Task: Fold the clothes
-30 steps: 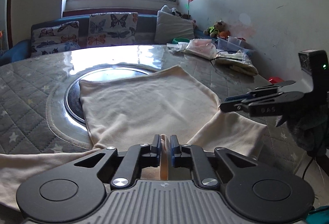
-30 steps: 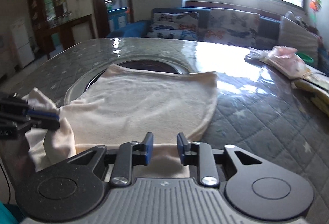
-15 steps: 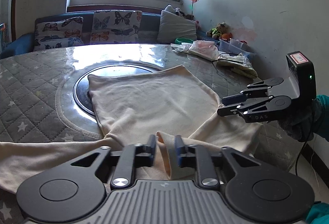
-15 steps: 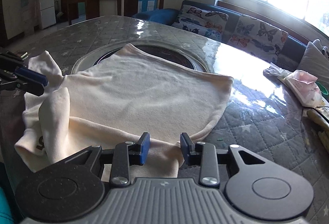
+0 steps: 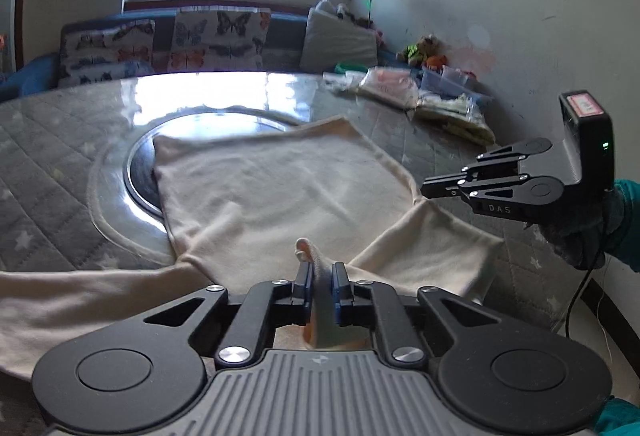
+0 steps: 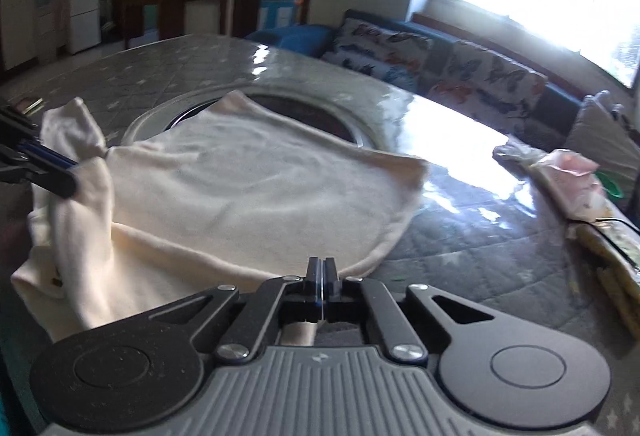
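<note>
A cream long-sleeved garment lies spread on the round table, its body over the dark centre disc. My left gripper is shut on a fold of the garment's near edge and holds it lifted off the table. In the right wrist view the garment fills the middle, and the left gripper shows at the left edge holding a raised bunch of cloth. My right gripper is shut with its jaws together, just above the garment's near right hem, with no cloth seen between them. It also shows in the left wrist view, hovering over the right sleeve.
The table has a grey quilted star-print cover and a glossy dark centre disc. Plastic bags and packets lie at the far right edge. A sofa with butterfly cushions stands behind the table.
My right gripper has shut; it was open before. My left gripper has lifted its pinched fold higher. Both views have shifted slightly.
</note>
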`<state>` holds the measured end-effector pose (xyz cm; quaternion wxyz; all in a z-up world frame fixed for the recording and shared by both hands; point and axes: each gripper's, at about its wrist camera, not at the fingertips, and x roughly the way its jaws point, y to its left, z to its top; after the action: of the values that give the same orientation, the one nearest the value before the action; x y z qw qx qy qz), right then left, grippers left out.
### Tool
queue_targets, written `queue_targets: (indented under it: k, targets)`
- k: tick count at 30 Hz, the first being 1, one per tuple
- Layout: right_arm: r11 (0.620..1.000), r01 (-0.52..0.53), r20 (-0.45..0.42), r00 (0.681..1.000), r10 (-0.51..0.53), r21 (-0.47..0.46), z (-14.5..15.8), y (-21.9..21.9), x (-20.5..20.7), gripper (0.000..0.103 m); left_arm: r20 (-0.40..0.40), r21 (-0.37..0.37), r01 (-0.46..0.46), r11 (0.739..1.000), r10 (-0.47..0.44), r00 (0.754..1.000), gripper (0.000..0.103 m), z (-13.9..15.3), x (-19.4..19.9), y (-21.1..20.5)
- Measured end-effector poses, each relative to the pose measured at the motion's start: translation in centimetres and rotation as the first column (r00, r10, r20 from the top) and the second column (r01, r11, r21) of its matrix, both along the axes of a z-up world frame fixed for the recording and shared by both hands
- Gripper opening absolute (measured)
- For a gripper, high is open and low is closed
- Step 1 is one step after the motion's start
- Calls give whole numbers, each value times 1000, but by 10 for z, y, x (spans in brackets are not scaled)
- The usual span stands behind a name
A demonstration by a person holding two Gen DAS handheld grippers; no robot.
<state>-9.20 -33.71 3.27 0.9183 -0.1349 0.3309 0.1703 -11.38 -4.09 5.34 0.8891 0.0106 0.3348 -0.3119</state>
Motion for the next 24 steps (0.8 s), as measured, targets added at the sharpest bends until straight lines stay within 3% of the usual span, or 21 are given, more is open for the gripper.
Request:
queue_targets:
  k: [3, 7, 9, 10, 11, 12, 15, 18, 20, 24]
  targets:
    - [999, 44, -5, 999, -44, 14, -2, -7, 1, 1, -21, 35, -13, 999, 14, 1000, 10, -3, 0, 4]
    - [998, -30, -17, 999, 31, 48, 1, -1, -2, 8, -80, 53, -3, 999, 7, 997, 12, -8, 0, 10]
    - [996, -77, -12, 997, 78, 43, 2, 6, -3, 19, -73, 41, -20, 999, 23, 997, 18, -4, 1, 12]
    - [994, -104, -12, 994, 104, 34, 2, 10, -3, 27, -68, 35, -30, 999, 32, 997, 29, -2, 2, 13]
    - [991, -130, -16, 991, 130, 17, 1, 15, -1, 31, -66, 22, -43, 999, 44, 997, 46, 0, 3, 14]
    - [990, -142, -22, 990, 142, 6, -1, 17, 1, 31, -69, 4, -57, 998, 57, 996, 53, 2, 6, 14]
    - [987, -161, -55, 986, 160, -11, -6, 18, 9, 31, -99, -26, -66, 997, 63, 993, 57, 0, 17, 9]
    - [983, -183, -90, 979, 182, 0, -11, 17, 12, 31, -111, -18, -36, 999, 33, 993, 52, -8, 23, -1]
    - [982, -187, -102, 977, 187, 6, -11, 16, 13, 15, -110, -9, -9, 1000, 8, 994, 17, -12, 22, -7]
    - [985, -172, -89, 981, 172, 6, -10, 13, 9, 6, -49, -18, 13, 1000, -14, 999, 5, -5, 14, -4]
